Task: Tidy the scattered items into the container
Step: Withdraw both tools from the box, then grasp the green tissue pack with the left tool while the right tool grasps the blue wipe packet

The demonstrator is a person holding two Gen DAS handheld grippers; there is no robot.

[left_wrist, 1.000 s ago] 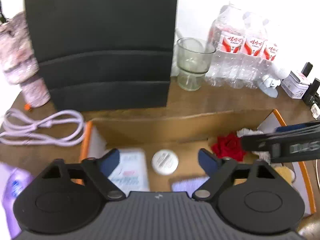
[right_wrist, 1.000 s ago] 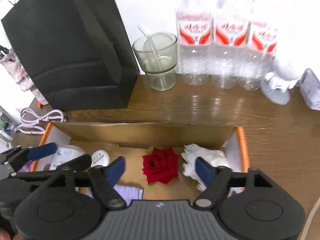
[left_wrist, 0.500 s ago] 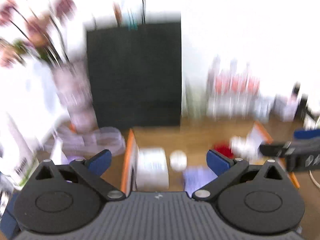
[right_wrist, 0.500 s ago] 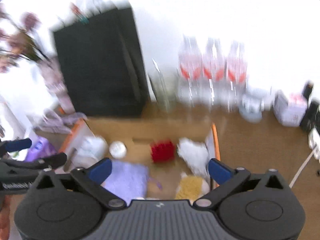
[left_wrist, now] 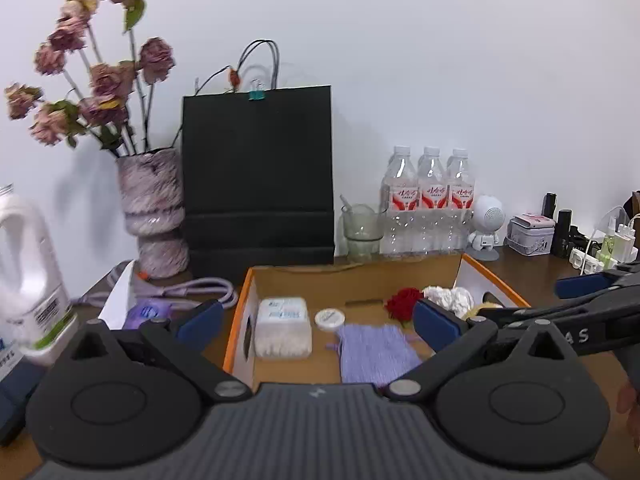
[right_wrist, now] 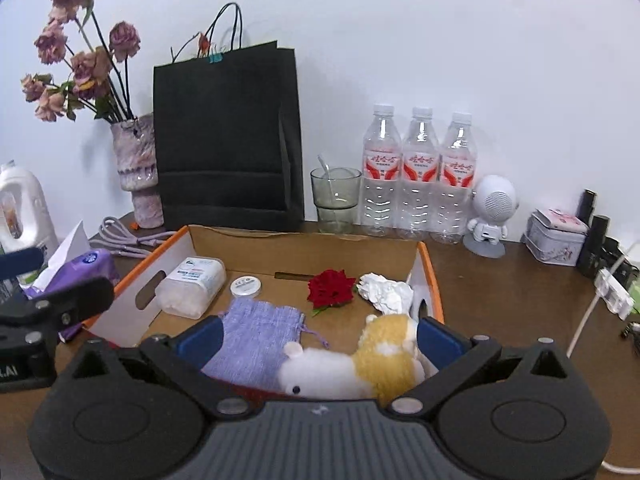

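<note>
An open cardboard box (right_wrist: 312, 244) with orange rims sits on the brown table. In it lie a white cotton-swab box (right_wrist: 191, 285), a small round white tin (right_wrist: 245, 285), a red rose (right_wrist: 331, 293), crumpled white paper (right_wrist: 384, 293), a purple drawstring pouch (right_wrist: 256, 338) and a white-and-yellow plush toy (right_wrist: 352, 364). The same items show in the left wrist view, such as the pouch (left_wrist: 376, 354). My left gripper (left_wrist: 316, 326) is open and empty, raised before the box's left part. My right gripper (right_wrist: 320, 338) is open and empty, above the box's near edge.
Left of the box lie a purple tissue pack (right_wrist: 80, 268), a lilac cable (left_wrist: 192, 290) and a white jug (left_wrist: 28, 280). Behind stand a flower vase (left_wrist: 154, 216), a black paper bag (left_wrist: 258, 176), a glass (right_wrist: 336, 200), three water bottles (right_wrist: 420, 176) and a white robot figure (right_wrist: 492, 216).
Both grippers have pulled back and up from inside the box, so the whole table and wall now show. The jaws of both have opened wider. The box's contents have not moved.
</note>
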